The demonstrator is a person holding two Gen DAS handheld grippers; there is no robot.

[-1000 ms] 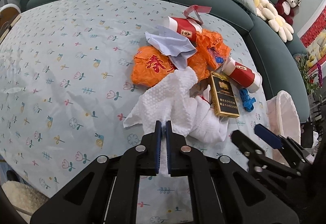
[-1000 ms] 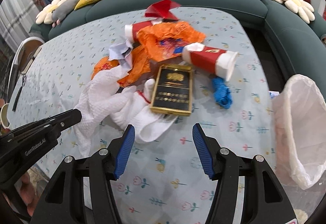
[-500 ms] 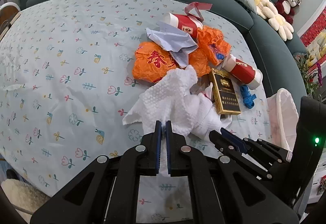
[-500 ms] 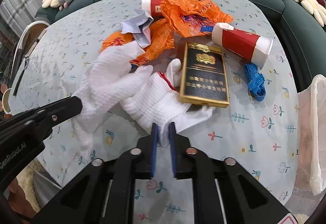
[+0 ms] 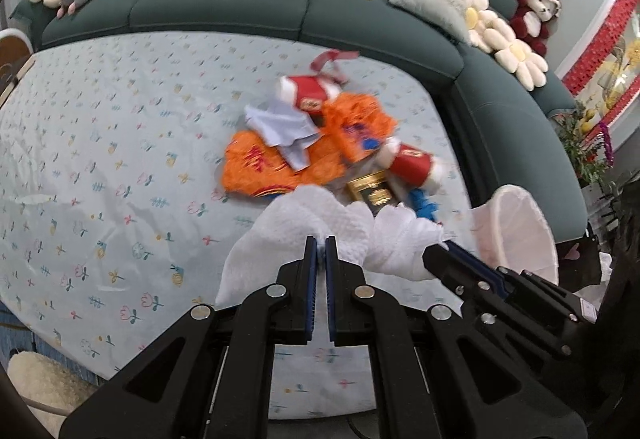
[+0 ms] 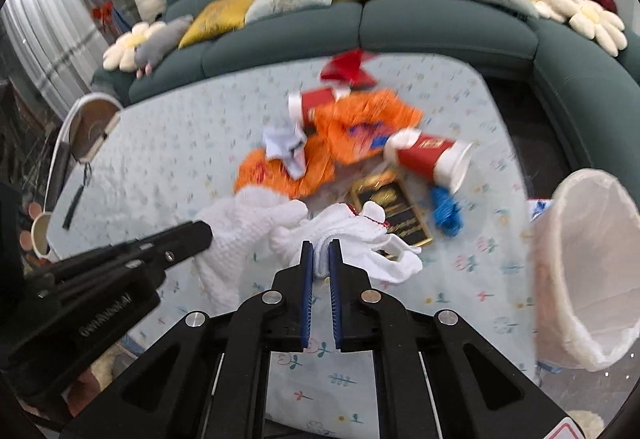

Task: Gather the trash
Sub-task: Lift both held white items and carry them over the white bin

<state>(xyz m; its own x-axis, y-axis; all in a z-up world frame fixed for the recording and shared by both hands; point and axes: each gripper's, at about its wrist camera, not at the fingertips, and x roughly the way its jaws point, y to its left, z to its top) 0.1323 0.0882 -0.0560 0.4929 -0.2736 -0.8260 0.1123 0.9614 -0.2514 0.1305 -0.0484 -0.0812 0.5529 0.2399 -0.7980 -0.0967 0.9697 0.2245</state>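
A pile of trash lies on the flowered tablecloth (image 5: 120, 159): orange plastic bags (image 5: 260, 167), two red paper cups (image 6: 424, 159), a black-and-gold box (image 6: 396, 215) and a blue scrap (image 6: 446, 211). My left gripper (image 5: 321, 243) is shut on a white textured paper towel (image 5: 280, 235) and holds it just above the cloth. My right gripper (image 6: 321, 245) is shut on a white glove (image 6: 360, 231) with a red cuff edge, which hangs over the box. Each gripper shows in the other's view, the right gripper (image 5: 444, 249) and the left gripper (image 6: 202, 231).
A bin lined with a pale bag (image 6: 580, 279) stands off the table's right edge, mouth tilted toward me. A teal sofa (image 6: 400, 27) with cushions and plush toys curves behind the table. A cup (image 6: 40, 235) and a dark strip sit at the table's left end.
The right gripper went from wide open to shut on the glove. Both grippers then rose and drew back, lifting the towel and glove off the pile.
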